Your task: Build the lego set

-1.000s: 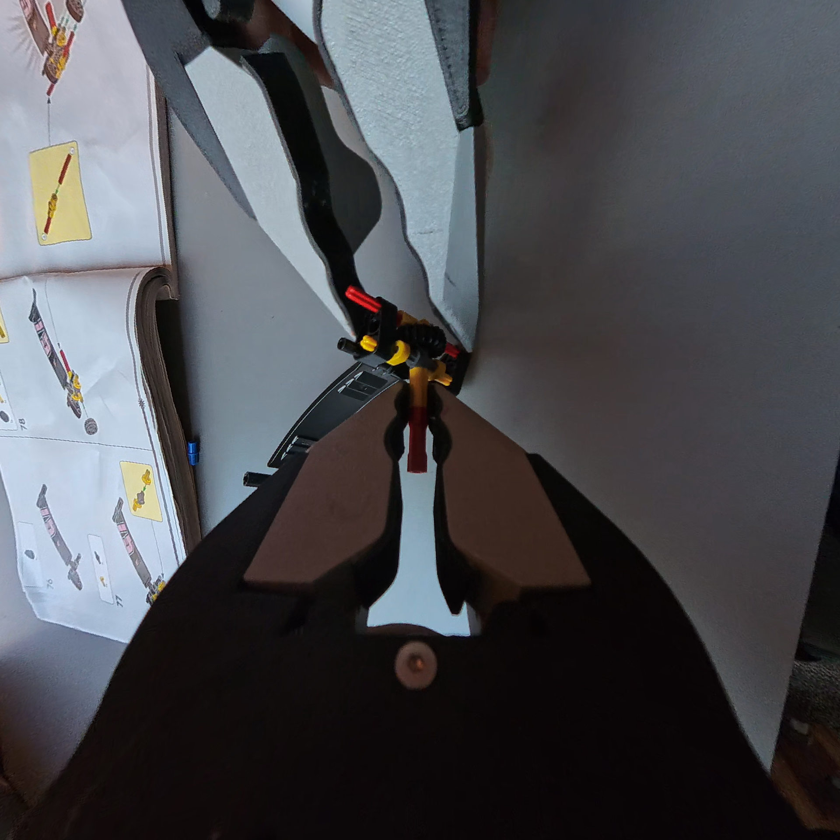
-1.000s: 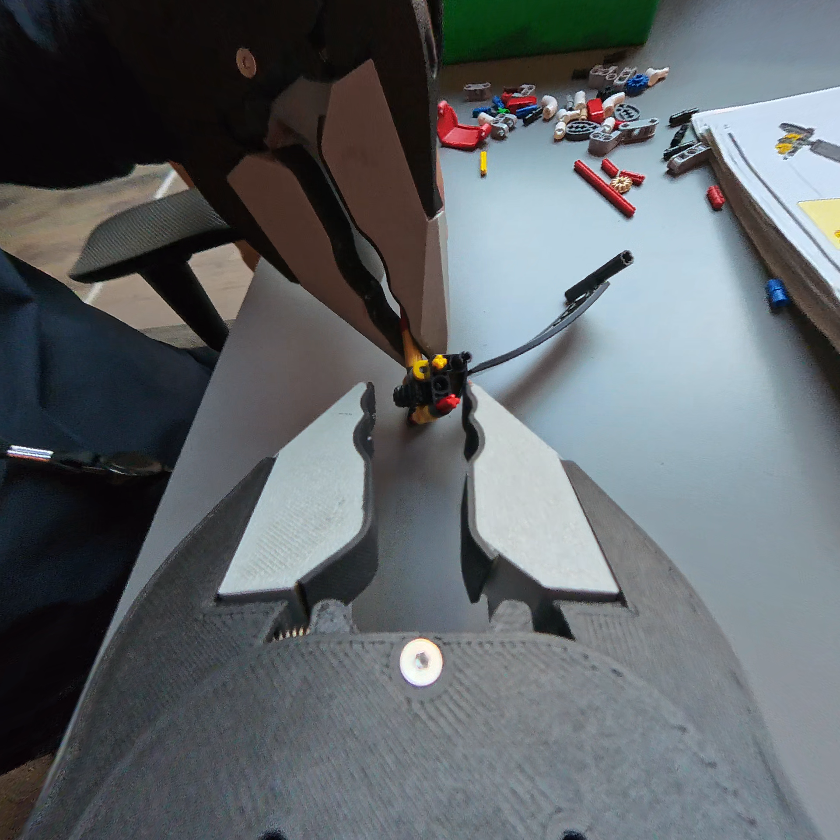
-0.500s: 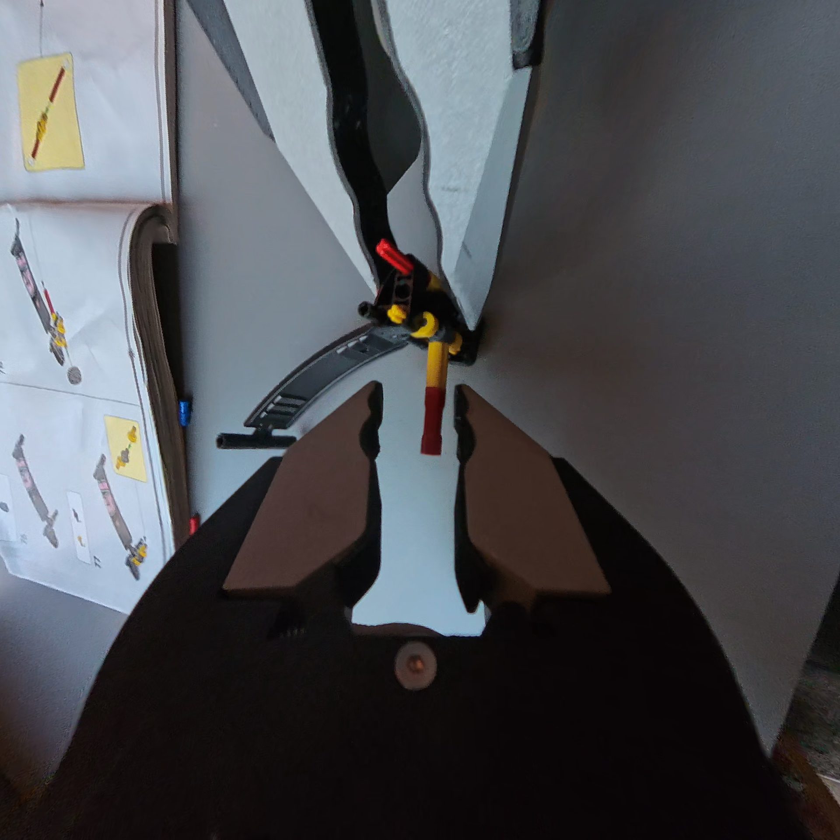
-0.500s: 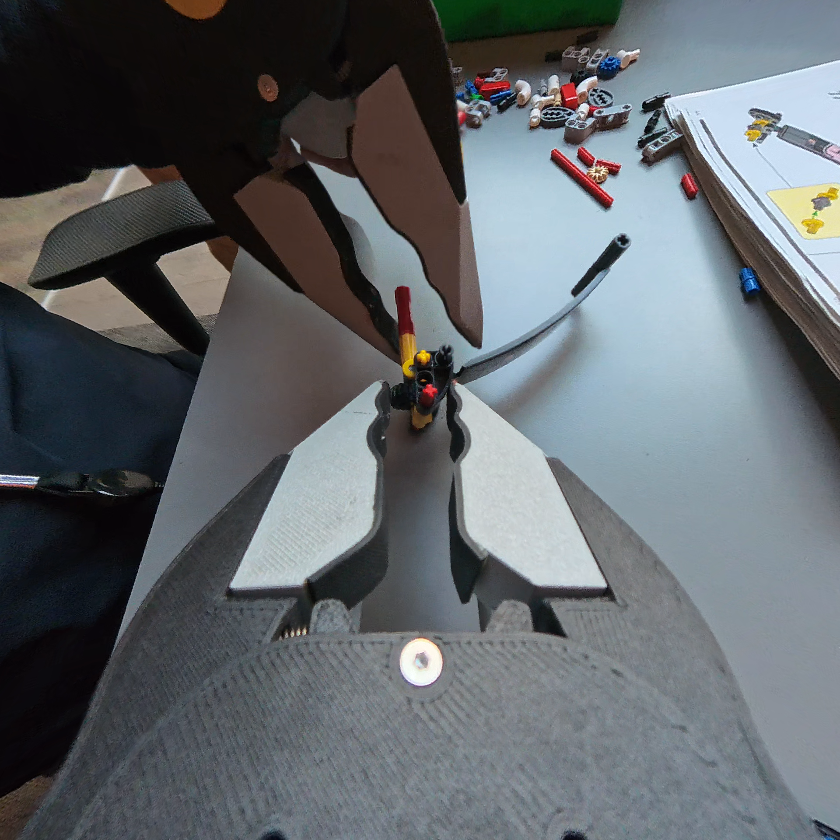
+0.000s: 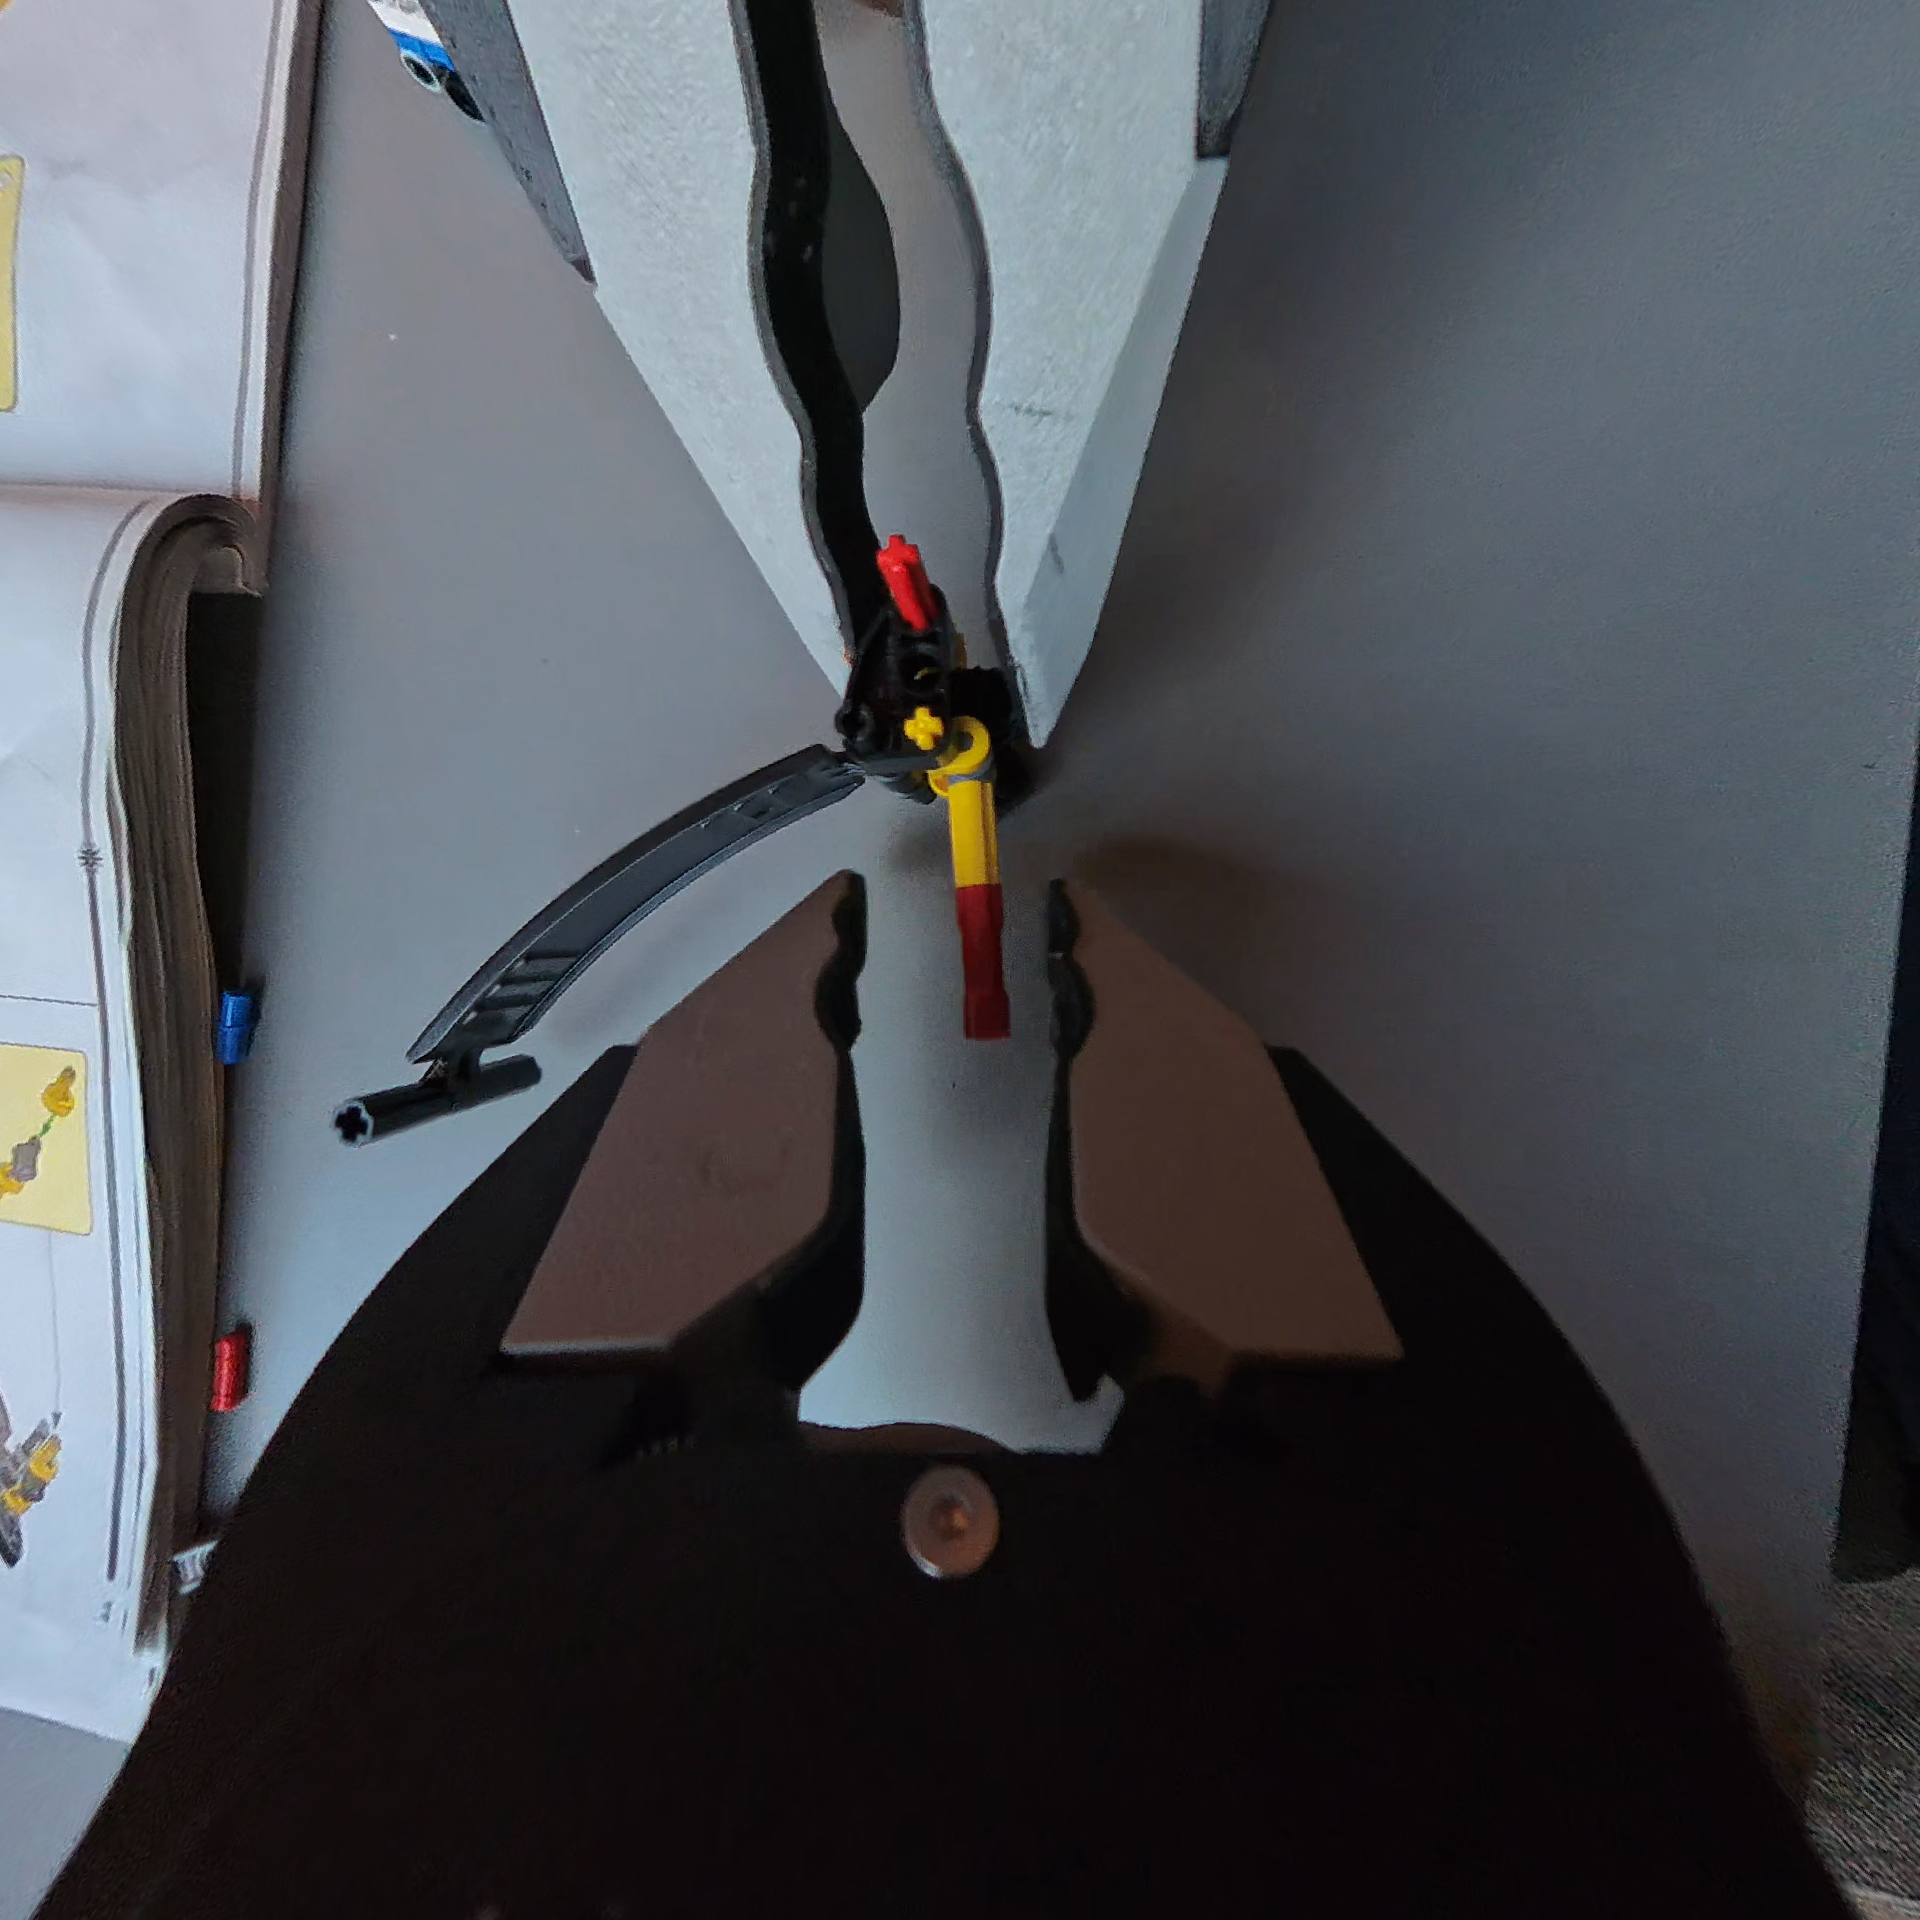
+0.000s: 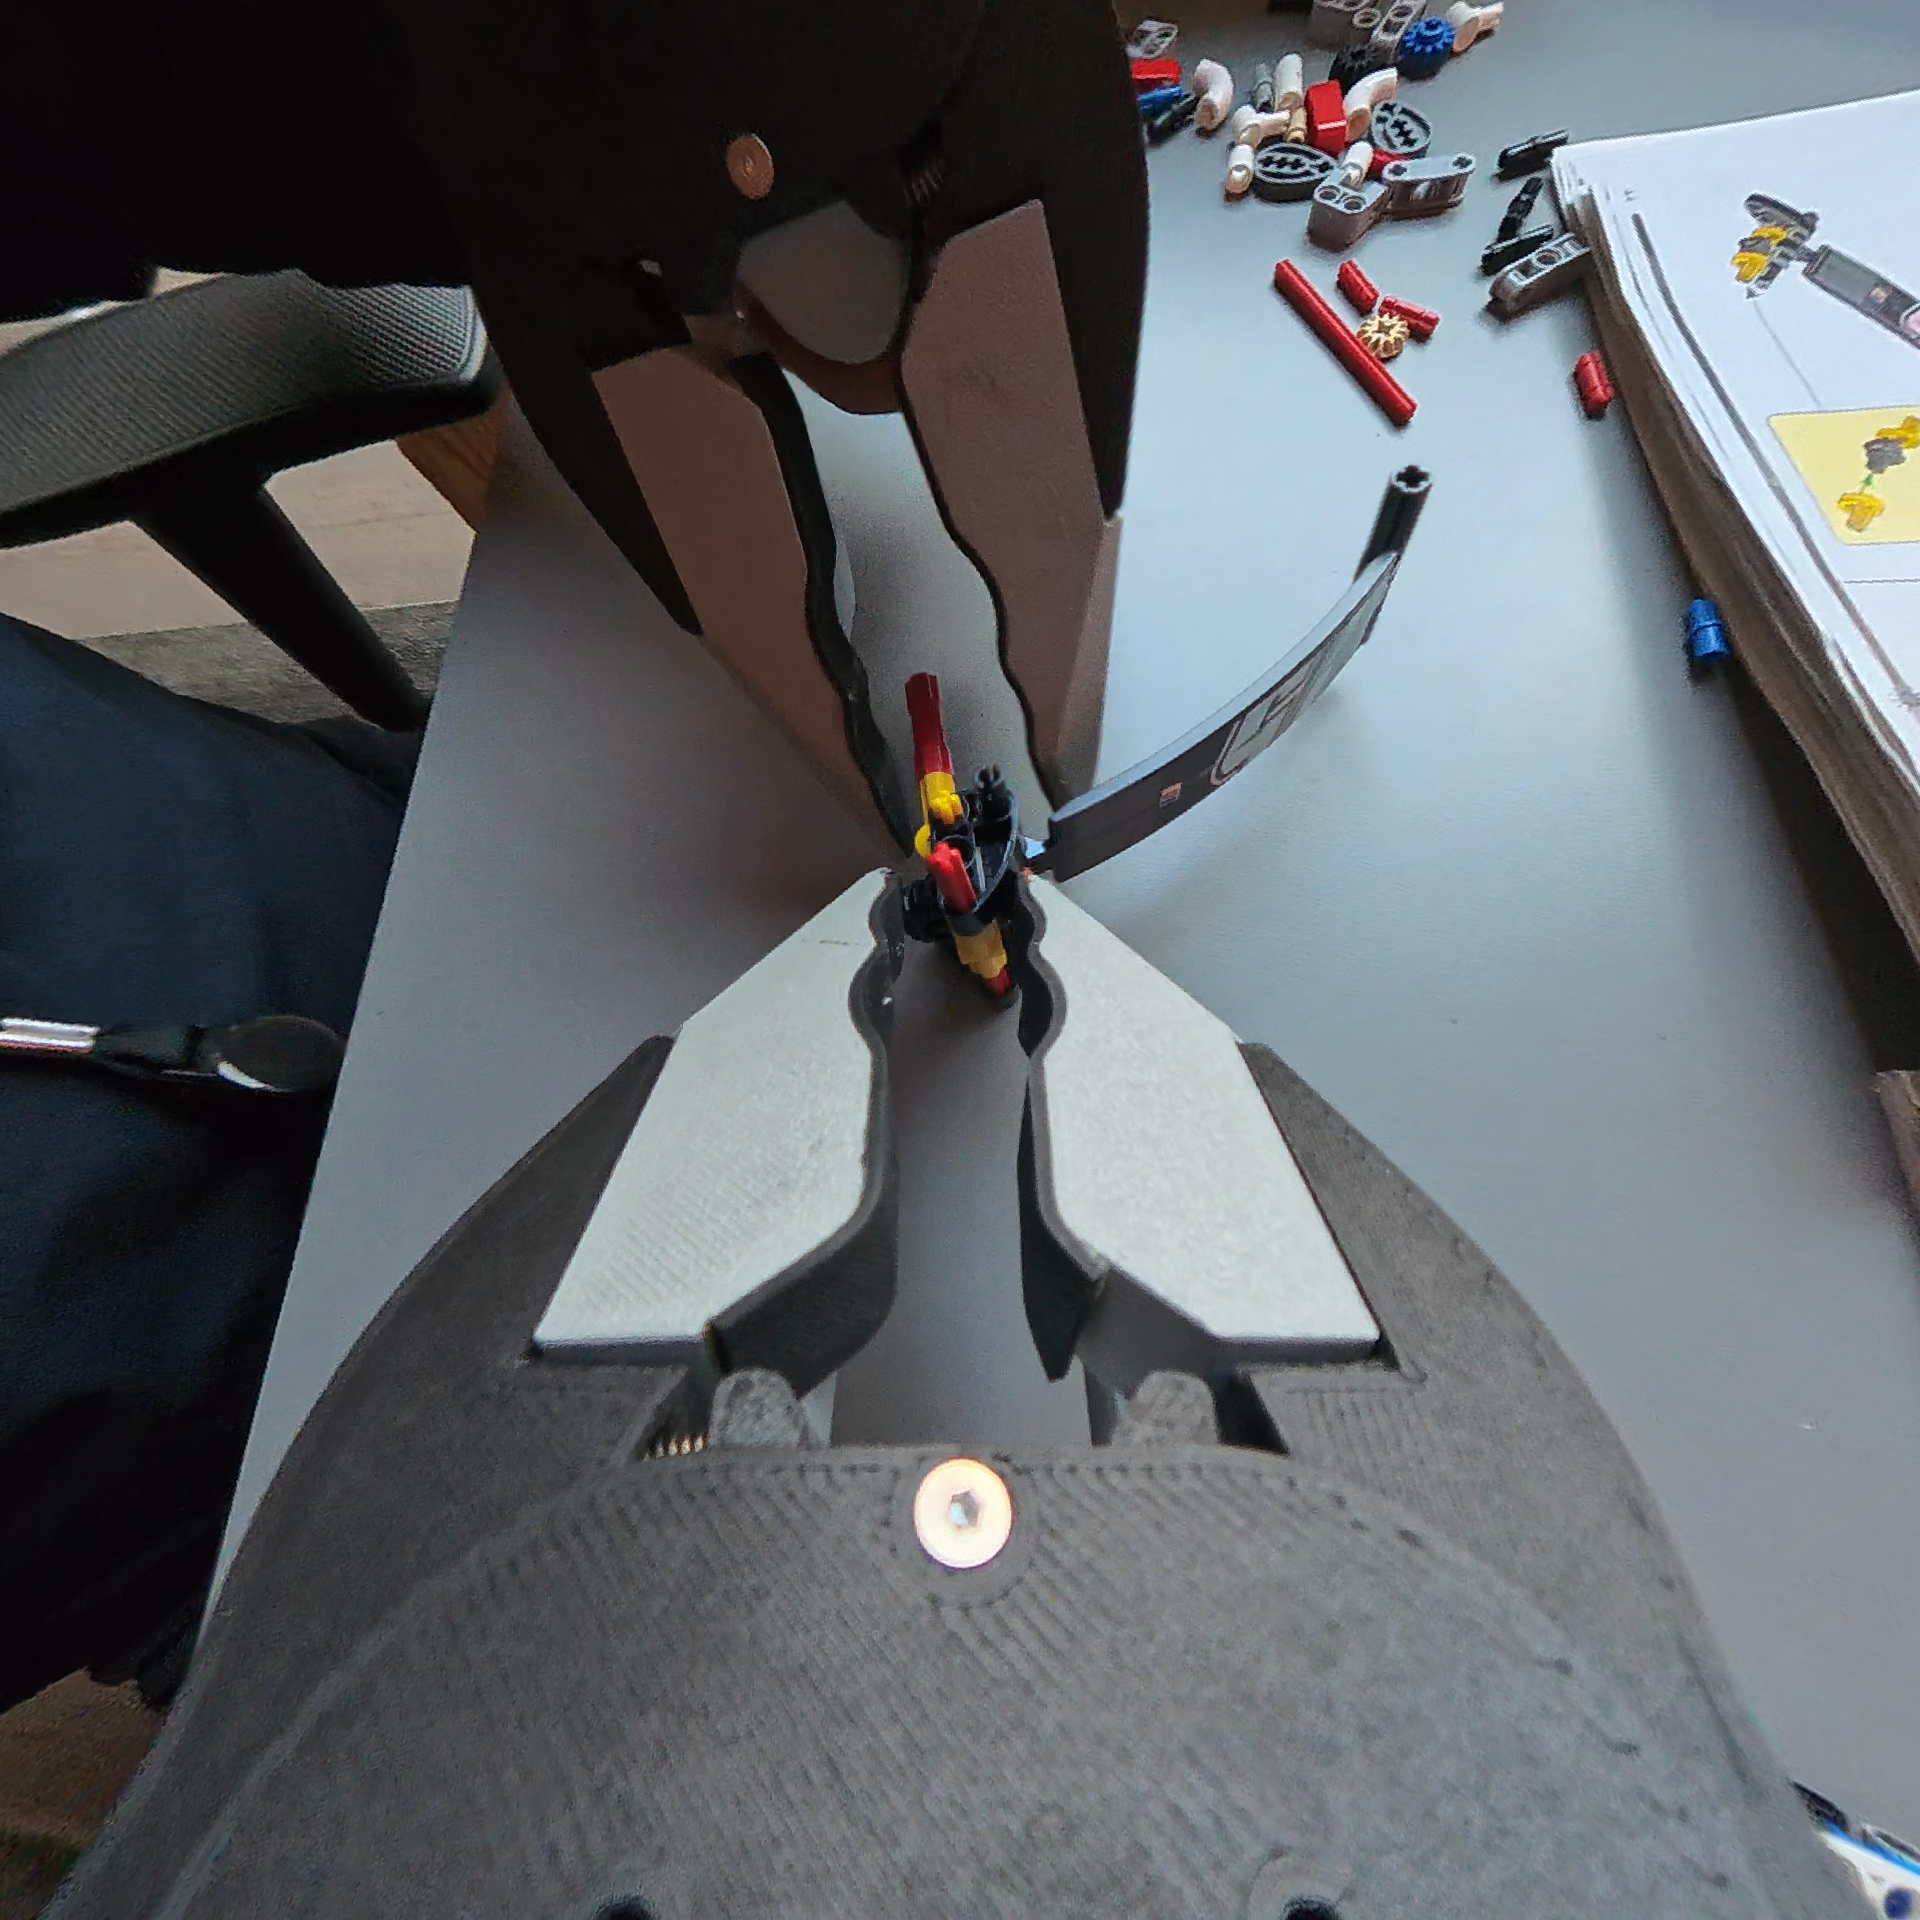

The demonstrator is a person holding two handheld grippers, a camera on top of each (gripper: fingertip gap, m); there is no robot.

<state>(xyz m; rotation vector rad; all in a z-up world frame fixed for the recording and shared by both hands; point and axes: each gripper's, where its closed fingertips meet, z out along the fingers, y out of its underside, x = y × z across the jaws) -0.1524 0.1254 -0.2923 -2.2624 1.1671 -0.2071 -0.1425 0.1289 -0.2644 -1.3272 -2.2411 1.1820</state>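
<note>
A small brick assembly of black, yellow and red parts sits just above the grey table. A long curved black panel sticks out of it to one side. My right gripper is shut on the assembly, with both grey pads pressed against its black core. In the left wrist view the assembly sits at the tips of those grey fingers. Its yellow and red axle points between my brown pads. My left gripper is open, with a gap on each side of the axle.
An open instruction booklet lies on the right of the table, with small blue and red pieces beside it. Loose parts and a red axle lie at the back. A chair armrest stands past the table's left edge. My two grippers' fingertips are within a few centimetres of each other.
My left gripper opened, let go of the red end of the axle and drew back a little. My right gripper closed its pads onto the assembly's core.
</note>
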